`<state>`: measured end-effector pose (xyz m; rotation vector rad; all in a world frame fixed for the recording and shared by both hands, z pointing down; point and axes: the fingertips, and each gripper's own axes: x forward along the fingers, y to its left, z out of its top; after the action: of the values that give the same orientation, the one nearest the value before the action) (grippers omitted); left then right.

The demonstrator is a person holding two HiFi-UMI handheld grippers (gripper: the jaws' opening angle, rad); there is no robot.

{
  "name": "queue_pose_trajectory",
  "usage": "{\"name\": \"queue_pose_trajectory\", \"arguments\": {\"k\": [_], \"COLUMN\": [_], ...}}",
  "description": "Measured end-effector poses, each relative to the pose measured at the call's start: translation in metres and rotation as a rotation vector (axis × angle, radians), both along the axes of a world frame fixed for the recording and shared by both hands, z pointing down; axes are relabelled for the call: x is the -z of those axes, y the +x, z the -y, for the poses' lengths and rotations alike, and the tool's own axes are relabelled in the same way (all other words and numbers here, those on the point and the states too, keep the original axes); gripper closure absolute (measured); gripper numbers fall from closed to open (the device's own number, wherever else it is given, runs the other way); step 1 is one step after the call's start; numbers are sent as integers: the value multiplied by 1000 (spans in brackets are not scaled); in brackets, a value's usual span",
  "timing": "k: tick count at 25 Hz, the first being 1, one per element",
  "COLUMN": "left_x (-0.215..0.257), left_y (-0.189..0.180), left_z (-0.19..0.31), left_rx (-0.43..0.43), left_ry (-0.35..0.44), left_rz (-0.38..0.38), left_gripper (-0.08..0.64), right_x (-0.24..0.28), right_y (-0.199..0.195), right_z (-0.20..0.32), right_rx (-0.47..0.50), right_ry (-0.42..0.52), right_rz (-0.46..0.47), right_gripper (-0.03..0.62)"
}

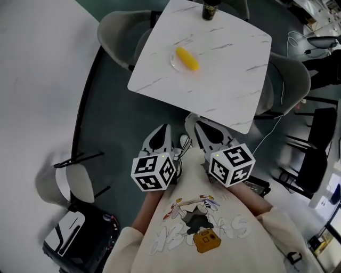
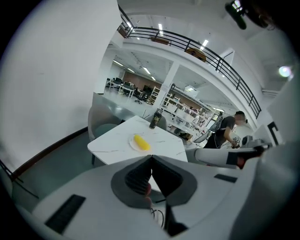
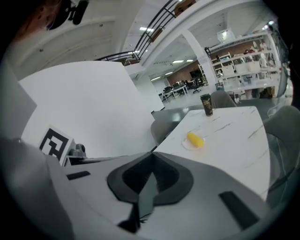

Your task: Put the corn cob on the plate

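Note:
The yellow corn cob [image 1: 187,58] lies on a small clear plate [image 1: 173,59] on the white marble-look table [image 1: 224,64]. Both grippers are held back from the table, close to the person's chest. My left gripper [image 1: 162,129] is shut with nothing in it, its jaws meeting at the tips [image 2: 151,157]. Beside it, my right gripper [image 1: 193,120] is also shut and holds nothing [image 3: 153,153]. Far ahead in the left gripper view are the corn cob [image 2: 141,142] and plate [image 2: 132,143]. The right gripper view shows the corn cob [image 3: 195,139] on the plate [image 3: 186,144] too.
A dark can [image 1: 210,9] stands at the table's far edge. Grey chairs [image 1: 114,32] [image 1: 290,80] flank the table. A black case [image 1: 80,234] sits on the floor at the lower left, with cables on the right. A person [image 2: 229,131] stands in the background.

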<state>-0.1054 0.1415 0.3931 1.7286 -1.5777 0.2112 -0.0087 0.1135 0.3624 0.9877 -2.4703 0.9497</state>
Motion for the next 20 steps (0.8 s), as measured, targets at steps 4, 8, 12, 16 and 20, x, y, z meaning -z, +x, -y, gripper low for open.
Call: {"name": "queue_pose_trajectory", "arguments": {"k": [4, 8, 12, 16, 20], "left_x": [2, 12, 9, 17, 15], "left_y": [-2, 5, 21, 23, 26], "left_z": [-1, 7, 13, 24, 20], "left_rx": [-9, -51, -116, -148, -165], "left_ry": [0, 38, 38, 60, 57], "left_rz": [12, 56, 56, 82, 83], "left_gripper": [551, 551, 551, 551, 551], "right_x": [11, 14, 10, 17, 24], "right_y": [-10, -11, -5, -9, -11], "right_z": [-2, -3, 1, 10, 2], "right_rx": [15, 27, 16, 5, 12], "right_ry": [61, 88, 89, 121, 171], "right_rz": [-11, -4, -32, -40, -60], "right_gripper": [588, 588, 588, 588, 588]}}
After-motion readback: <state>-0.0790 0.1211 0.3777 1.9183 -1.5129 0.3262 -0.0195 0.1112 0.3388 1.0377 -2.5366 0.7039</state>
